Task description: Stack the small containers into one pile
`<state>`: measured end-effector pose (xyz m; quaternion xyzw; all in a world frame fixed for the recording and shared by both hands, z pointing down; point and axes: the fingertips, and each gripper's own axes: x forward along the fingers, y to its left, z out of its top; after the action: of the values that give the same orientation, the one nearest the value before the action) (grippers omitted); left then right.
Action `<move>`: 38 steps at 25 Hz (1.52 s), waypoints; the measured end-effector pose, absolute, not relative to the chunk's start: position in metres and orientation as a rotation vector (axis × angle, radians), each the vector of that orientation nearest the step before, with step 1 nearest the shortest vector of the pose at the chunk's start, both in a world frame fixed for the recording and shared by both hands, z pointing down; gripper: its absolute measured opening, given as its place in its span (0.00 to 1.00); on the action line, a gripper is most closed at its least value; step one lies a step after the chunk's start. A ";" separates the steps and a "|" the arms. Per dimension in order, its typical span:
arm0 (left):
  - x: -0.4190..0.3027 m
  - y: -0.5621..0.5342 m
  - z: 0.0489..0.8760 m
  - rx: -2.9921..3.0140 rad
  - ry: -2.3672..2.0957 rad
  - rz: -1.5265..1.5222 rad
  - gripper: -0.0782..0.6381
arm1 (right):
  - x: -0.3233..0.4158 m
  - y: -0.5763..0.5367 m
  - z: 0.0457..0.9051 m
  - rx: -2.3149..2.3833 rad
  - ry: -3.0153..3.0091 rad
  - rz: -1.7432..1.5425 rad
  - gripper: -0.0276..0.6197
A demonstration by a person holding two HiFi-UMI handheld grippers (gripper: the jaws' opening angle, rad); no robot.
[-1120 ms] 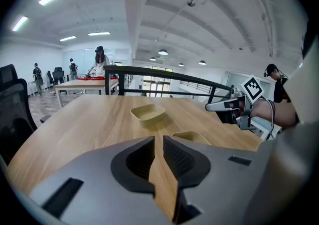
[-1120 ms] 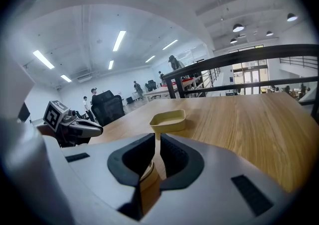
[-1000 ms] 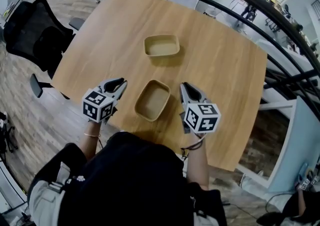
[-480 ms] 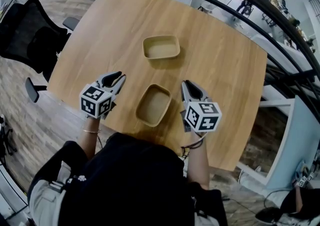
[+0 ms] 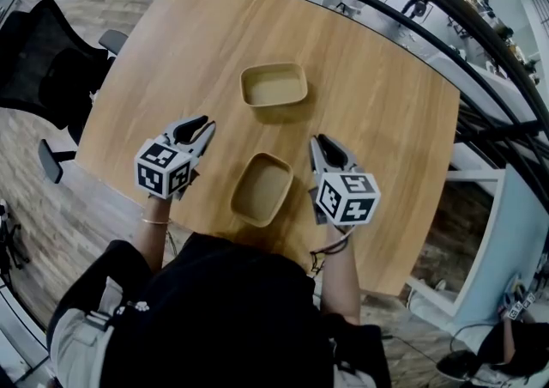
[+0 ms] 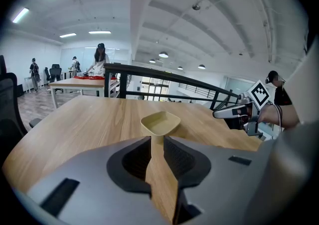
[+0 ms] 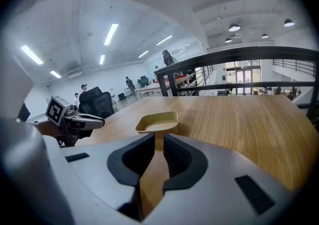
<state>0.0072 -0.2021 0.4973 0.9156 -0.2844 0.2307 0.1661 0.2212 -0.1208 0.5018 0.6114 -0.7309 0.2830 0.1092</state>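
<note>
On the light wooden surface (image 5: 386, 120), a tan, shallow rectangular container with rounded corners (image 5: 261, 189) lies near the edge closest to the person, open side up and turned a little askew. A second tan container of the same shape (image 5: 274, 86) sits farther out than this near container, well apart from it and also open side up; the two are not stacked.

The left tool (image 5: 199, 132) hangs just to the left of the near container without touching it. Its jaws are empty, parted only by a slim gap through which bare wood shows. In the left gripper view the far container (image 6: 160, 123) lies straight ahead beyond the tips.

The right tool (image 5: 330, 151) hangs just to the right of the near container, also clear of it, so the container lies between the two tools. Its jaws are all but closed on nothing, and the right gripper view looks past them to the far container (image 7: 157, 121).

A black office chair (image 5: 43, 69) stands on the floor well to the left of the near container.
</note>
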 end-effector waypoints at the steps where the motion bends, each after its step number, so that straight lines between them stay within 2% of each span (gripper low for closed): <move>1: 0.009 -0.205 0.498 2.608 -0.808 0.657 0.20 | 0.222 -0.123 0.502 1.800 -2.146 0.832 0.11; 23: 0.050 -0.247 0.511 2.555 -0.765 0.586 0.32 | 0.241 -0.160 0.514 1.833 -2.124 0.860 0.11; 38: 0.065 -0.279 0.515 2.558 -0.776 0.592 0.34 | 0.247 -0.172 0.518 1.883 -2.111 0.875 0.11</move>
<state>0.0650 -0.2791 0.5145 0.9153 -0.2776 0.2117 0.2007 0.2468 -0.1725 0.5182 0.6332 -0.7101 0.2944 0.0902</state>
